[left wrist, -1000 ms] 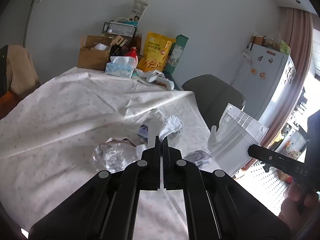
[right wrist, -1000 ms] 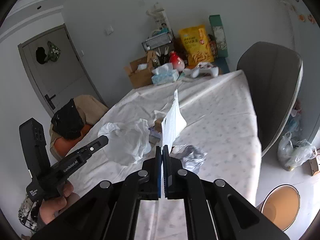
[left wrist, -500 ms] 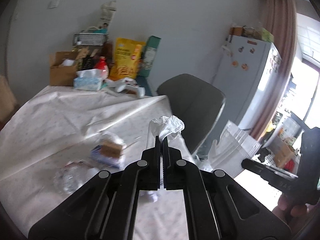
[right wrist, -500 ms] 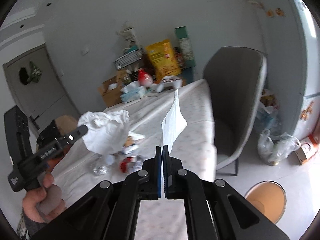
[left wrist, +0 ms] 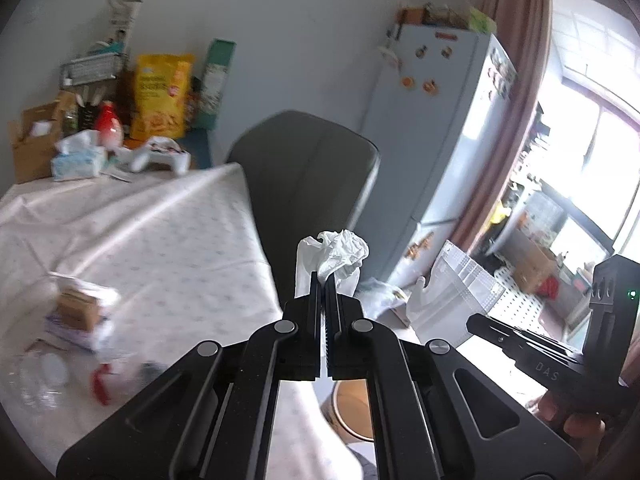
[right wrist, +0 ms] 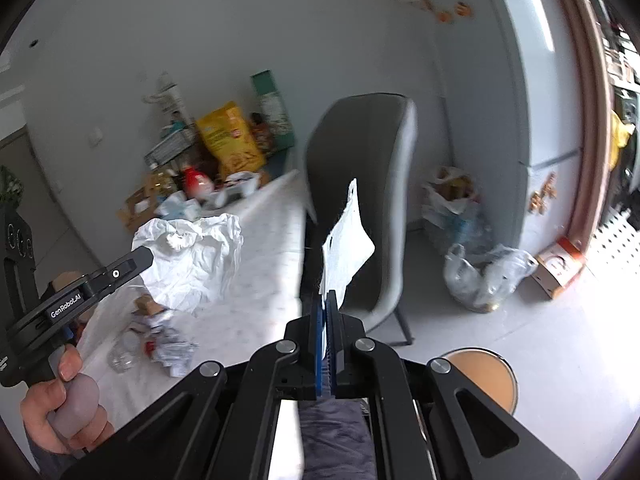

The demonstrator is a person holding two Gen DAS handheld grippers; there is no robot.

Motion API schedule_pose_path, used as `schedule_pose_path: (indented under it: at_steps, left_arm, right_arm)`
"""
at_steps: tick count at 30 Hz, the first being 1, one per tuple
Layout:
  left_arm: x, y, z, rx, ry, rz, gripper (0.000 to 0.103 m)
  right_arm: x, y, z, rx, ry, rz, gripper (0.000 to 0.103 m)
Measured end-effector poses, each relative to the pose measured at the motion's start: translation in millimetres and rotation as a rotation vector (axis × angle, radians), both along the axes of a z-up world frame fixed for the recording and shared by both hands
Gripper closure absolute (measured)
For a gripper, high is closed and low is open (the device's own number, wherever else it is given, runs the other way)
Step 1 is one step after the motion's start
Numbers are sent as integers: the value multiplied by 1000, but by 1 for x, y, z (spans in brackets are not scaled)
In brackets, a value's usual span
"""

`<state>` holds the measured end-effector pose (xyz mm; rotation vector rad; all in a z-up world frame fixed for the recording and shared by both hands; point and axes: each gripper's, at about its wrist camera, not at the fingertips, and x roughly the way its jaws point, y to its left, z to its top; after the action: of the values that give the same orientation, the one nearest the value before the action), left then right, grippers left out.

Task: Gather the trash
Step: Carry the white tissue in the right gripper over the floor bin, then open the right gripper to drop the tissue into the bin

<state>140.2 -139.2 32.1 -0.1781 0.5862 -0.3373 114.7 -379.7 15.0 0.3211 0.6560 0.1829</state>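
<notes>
My left gripper (left wrist: 323, 278) is shut on a crumpled white tissue (left wrist: 340, 250), held in the air beyond the table's right edge. The right wrist view shows the same left gripper (right wrist: 145, 257) with the tissue (right wrist: 192, 258) hanging from it. My right gripper (right wrist: 326, 295) is shut on a flat white face mask (right wrist: 346, 246) that stands up from its tips. In the left wrist view the right gripper (left wrist: 471, 320) and its mask (left wrist: 456, 292) are at the right. A round brown bin (right wrist: 486, 376) stands on the floor below; part of the bin (left wrist: 352, 404) shows under my left jaws.
The table (left wrist: 168, 240) carries loose trash (right wrist: 160, 346): a clear bottle, wrappers, a small box. A grey chair (right wrist: 360, 184) stands at the table's right side. Filled plastic bags (right wrist: 480, 278) and a fridge (left wrist: 440, 120) are beyond. Boxes and a yellow bag crowd the table's far end.
Both grippers have swung right, off the table and toward the chair and floor, each still holding its item. The brown bin has come closer below them.
</notes>
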Motion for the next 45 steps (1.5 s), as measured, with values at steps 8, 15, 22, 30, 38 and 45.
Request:
schedule_pose_path:
  at_steps: [8, 15, 22, 30, 38, 45]
  left_arm:
    - [28, -53, -40, 24, 99, -70, 100]
    - [55, -99, -82, 65, 208, -115, 100]
    - [72, -133, -112, 79, 264, -138, 100]
    - [80, -153, -143, 126, 341, -168, 100]
    - [84, -180, -162, 163, 391, -215, 100]
    - [82, -220, -182, 175, 428, -297, 100]
  right_arm:
    - [14, -47, -44, 32, 84, -78, 100]
    - [25, -85, -95, 77, 175, -137, 100]
    - [35, -124, -155, 109, 273, -210, 100]
    - [43, -149, -215, 157, 362, -266, 96]
    - [34, -170, -242, 189, 375, -333, 42]
    - [12, -205, -224, 187, 336, -415, 42]
